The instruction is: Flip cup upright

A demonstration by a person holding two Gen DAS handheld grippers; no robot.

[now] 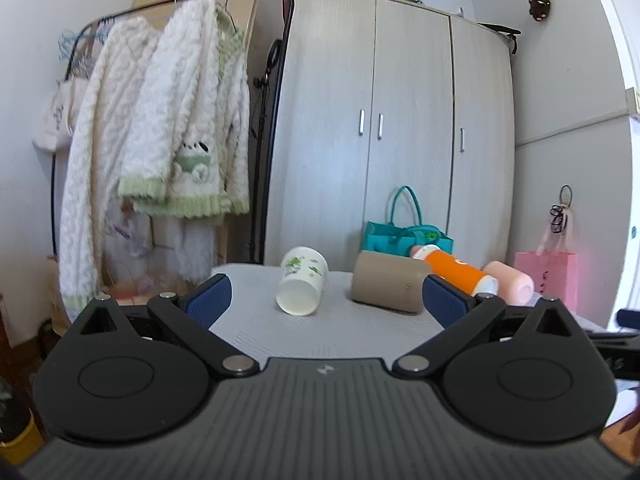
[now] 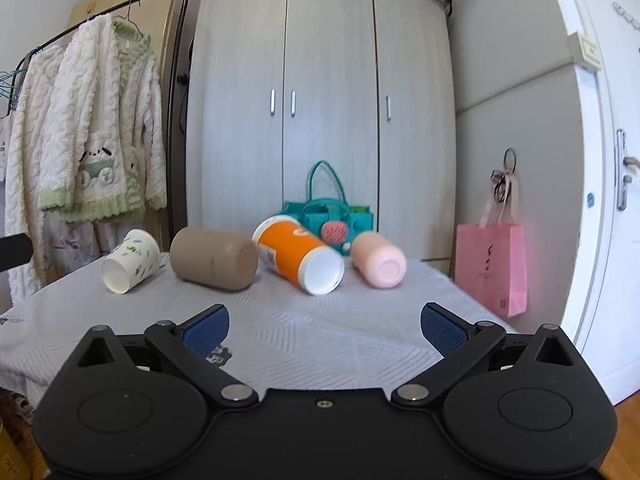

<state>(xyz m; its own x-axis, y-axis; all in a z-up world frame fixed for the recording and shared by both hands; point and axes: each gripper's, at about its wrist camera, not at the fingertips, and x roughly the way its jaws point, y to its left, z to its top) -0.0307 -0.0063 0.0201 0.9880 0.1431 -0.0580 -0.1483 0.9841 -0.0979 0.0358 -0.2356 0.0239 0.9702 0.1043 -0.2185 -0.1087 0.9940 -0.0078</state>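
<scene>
Several cups lie on their sides in a row on the cloth-covered table. From the left: a white cup with green leaf print, a tan cup, an orange cup with white ends, and a pink cup. My left gripper is open and empty, in front of the white and tan cups. My right gripper is open and empty, short of the orange cup.
A teal bag stands behind the cups. A pink paper bag hangs to the right of the table. A clothes rack with robes is at the left, a wardrobe behind, a white door at the right.
</scene>
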